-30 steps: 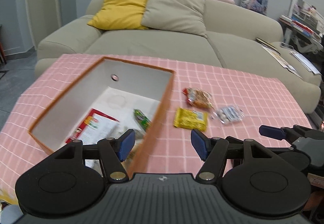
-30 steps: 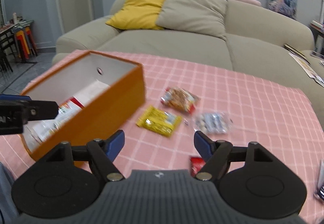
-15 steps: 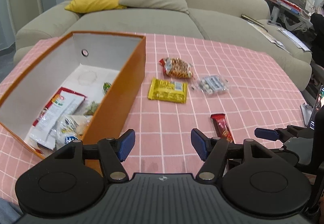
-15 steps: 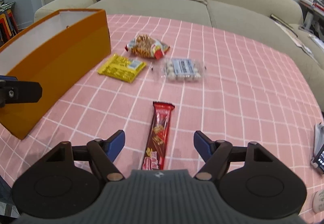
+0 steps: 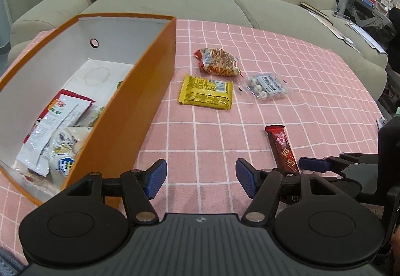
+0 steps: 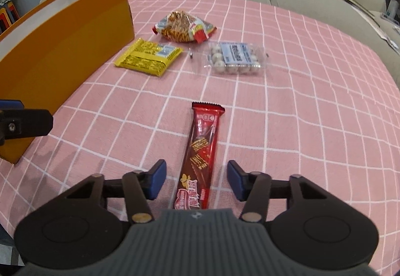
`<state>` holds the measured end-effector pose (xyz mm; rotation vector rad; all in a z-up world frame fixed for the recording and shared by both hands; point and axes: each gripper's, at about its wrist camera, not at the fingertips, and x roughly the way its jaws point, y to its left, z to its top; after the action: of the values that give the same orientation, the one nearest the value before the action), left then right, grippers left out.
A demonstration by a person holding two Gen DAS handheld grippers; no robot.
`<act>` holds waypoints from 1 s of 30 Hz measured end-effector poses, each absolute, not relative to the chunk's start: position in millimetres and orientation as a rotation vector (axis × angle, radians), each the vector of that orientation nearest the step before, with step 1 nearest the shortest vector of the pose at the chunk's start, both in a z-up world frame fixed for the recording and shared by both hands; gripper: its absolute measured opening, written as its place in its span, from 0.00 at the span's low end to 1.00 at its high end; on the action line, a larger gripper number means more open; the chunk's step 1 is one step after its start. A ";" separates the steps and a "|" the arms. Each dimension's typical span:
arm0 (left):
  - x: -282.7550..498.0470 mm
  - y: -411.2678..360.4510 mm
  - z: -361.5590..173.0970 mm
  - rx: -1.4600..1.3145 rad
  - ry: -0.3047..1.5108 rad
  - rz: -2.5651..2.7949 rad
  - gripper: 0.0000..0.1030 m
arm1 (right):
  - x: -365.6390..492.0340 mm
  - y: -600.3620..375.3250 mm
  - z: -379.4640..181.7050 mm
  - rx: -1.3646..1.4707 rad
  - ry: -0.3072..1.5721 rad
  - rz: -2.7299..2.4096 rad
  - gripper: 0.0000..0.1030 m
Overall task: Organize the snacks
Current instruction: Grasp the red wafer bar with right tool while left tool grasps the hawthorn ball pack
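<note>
My right gripper (image 6: pixel 196 182), jaws just closing yet apart, straddles one red bar (image 6: pixel 201 151); three packets lie ahead. My left gripper (image 5: pixel 201 177) gapes, empty, beside one orange box (image 5: pixel 140 111).

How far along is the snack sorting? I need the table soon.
Done: several packets already lie in the orange cardboard box. In hand: the right hand-held gripper, jaws just closing, straddles the long red wrapped bar, pads not yet touching. Left: the yellow flat packet, clear bag of sticks and clear tray of white balls.
</note>
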<state>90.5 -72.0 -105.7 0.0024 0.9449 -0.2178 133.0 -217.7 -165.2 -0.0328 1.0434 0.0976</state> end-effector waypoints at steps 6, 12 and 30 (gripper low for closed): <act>97.6 -78.8 -112.3 0.018 0.963 -0.236 0.72 | 138.2 -217.9 -166.0 -0.050 1.038 0.109 0.33; 105.4 -84.3 -116.7 0.027 0.975 -0.244 0.72 | 146.2 -220.5 -165.4 -0.057 1.046 0.126 0.21; 150.1 -144.5 -118.1 0.243 0.888 -0.455 0.72 | 169.9 -287.2 -147.0 -0.047 0.989 0.000 0.20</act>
<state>150.1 -144.5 -118.1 0.2430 0.8881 -0.4545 169.9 -287.2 -147.0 -0.0466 0.9893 -0.0003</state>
